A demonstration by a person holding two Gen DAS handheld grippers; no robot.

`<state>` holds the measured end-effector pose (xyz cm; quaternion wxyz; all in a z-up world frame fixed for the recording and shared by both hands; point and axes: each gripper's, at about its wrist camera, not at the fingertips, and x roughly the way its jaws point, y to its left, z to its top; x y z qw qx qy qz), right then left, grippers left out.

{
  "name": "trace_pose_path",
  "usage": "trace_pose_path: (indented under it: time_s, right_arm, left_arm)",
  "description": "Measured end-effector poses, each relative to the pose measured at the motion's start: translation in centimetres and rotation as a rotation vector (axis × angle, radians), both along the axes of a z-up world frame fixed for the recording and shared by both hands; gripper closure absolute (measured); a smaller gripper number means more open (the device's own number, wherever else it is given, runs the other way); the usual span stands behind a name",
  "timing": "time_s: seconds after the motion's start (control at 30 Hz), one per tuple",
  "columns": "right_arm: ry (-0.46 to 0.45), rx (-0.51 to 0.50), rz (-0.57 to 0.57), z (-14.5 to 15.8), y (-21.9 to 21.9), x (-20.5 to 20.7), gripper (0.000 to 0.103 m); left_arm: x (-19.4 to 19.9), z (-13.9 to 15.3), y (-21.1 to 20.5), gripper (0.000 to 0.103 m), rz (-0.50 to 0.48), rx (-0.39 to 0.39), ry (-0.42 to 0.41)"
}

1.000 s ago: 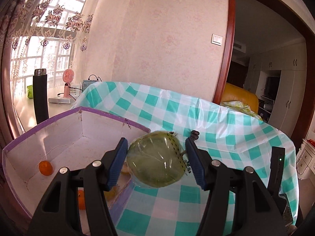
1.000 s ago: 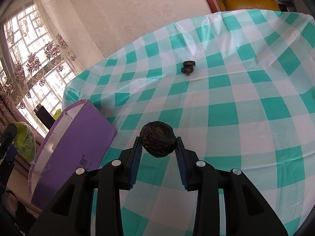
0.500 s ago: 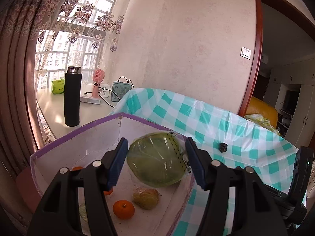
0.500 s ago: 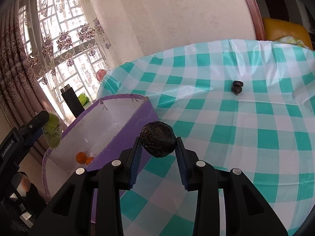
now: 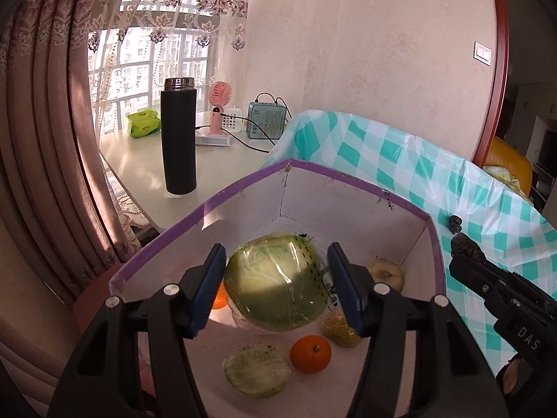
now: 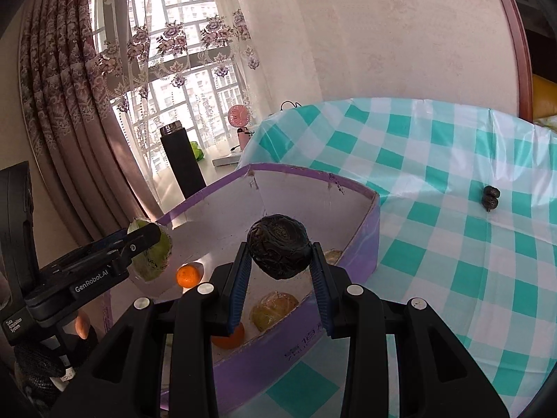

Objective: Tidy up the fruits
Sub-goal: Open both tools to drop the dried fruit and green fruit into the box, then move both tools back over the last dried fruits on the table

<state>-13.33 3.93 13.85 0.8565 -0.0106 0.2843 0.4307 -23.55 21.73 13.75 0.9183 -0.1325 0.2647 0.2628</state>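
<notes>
My left gripper [image 5: 275,285] is shut on a wrapped green fruit [image 5: 278,282] and holds it above the inside of the purple box [image 5: 348,177]. My right gripper [image 6: 278,261] is shut on a dark wrinkled fruit [image 6: 278,247], held over the box's near rim [image 6: 313,334]. In the box lie an orange [image 5: 310,353], a wrapped green piece [image 5: 257,369], a yellowish wrapped fruit [image 5: 339,327], a pale fruit [image 5: 385,273] and another orange [image 5: 219,297]. The left gripper and its green fruit [image 6: 153,254] show at the left of the right wrist view.
A small dark fruit [image 6: 490,198] lies on the teal checked tablecloth [image 6: 452,244] right of the box. Behind the box, a side table holds a black flask [image 5: 178,136], a pink fan [image 5: 218,108], a blue device [image 5: 265,120] and a green packet [image 5: 143,123].
Both grippers have moved left over the box with their fruits. The left one now looks down into the box; the right one reached its near rim.
</notes>
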Motion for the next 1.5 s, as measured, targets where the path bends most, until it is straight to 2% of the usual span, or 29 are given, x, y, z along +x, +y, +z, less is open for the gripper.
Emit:
trace_pose_path:
  time_s: [0.1,0.27,0.3,0.33,0.37,0.43,0.57,0.6,0.63,0.67,0.7,0.73,0.87,0.97,1.17,1.33,1.5]
  right_arm:
    - [-0.048,-0.056,0.049,0.3,2.6,-0.7,0.068]
    - [-0.081,-0.266,0.114,-0.9,8.0,-0.6,0.068]
    - [-0.080,-0.325,0.126,-1.5,9.1,-0.5,0.068]
    - [-0.078,-0.377,0.139,-2.1,10.1,-0.5,0.068]
    - [-0.077,-0.411,0.148,-2.6,10.7,-0.4,0.068]
    - [-0.059,-0.468,0.165,-3.6,11.8,-0.3,0.068]
    - [-0.039,-0.508,0.181,-5.4,12.7,-0.6,0.067]
    - [-0.031,-0.507,0.181,-5.7,12.7,-0.5,0.067]
    - [-0.031,-0.490,0.174,-5.4,12.5,-0.5,0.055]
    - [-0.033,-0.478,0.164,-5.2,12.3,-0.5,0.038]
    - [-0.034,-0.463,0.160,-4.8,12.1,-0.5,0.030]
    - [-0.039,-0.448,0.160,-4.5,11.8,-0.5,0.017]
    - [-0.063,-0.435,0.137,-4.1,10.7,-0.5,0.017]
    - [-0.048,-0.383,0.101,-4.0,8.9,0.1,0.017]
    - [-0.065,-0.091,-0.013,-1.4,1.0,1.7,0.017]
    - [0.010,-0.015,-0.165,-1.8,-5.4,5.5,0.016]
    - [0.146,0.003,-0.340,-5.2,-11.4,9.1,0.016]
  left_arm:
    - [0.5,-1.1,1.0,0.043,0.022,0.020,0.083]
    - [1.3,-2.6,2.7,0.043,0.069,0.077,0.253]
    - [1.2,-2.8,3.2,0.044,0.076,0.071,0.268]
    - [1.0,-3.0,3.6,0.051,0.086,0.065,0.279]
    - [0.9,-3.1,4.0,0.053,0.098,0.063,0.289]
    - [0.6,-3.0,4.6,0.053,0.109,0.058,0.289]
    - [0.0,-2.7,5.2,0.053,0.103,0.037,0.263]
    - [0.0,-2.8,5.3,0.048,0.103,0.028,0.259]
    - [0.0,-2.8,5.4,0.030,0.105,0.015,0.256]
    - [-0.1,-2.9,5.5,0.022,0.109,0.008,0.249]
    - [-0.2,-2.9,5.5,0.017,0.112,0.006,0.240]
    - [-0.2,-3.0,5.5,0.017,0.114,0.006,0.241]
    - [0.1,-3.1,5.1,0.013,0.108,0.008,0.247]
    - [0.3,-3.0,4.6,0.010,0.100,0.013,0.247]
    - [1.1,-2.7,2.9,0.005,0.080,0.055,0.256]
    - [1.3,-1.1,1.0,0.002,0.065,0.078,0.192]
    - [2.0,1.0,-3.3,0.002,-0.017,0.111,0.106]
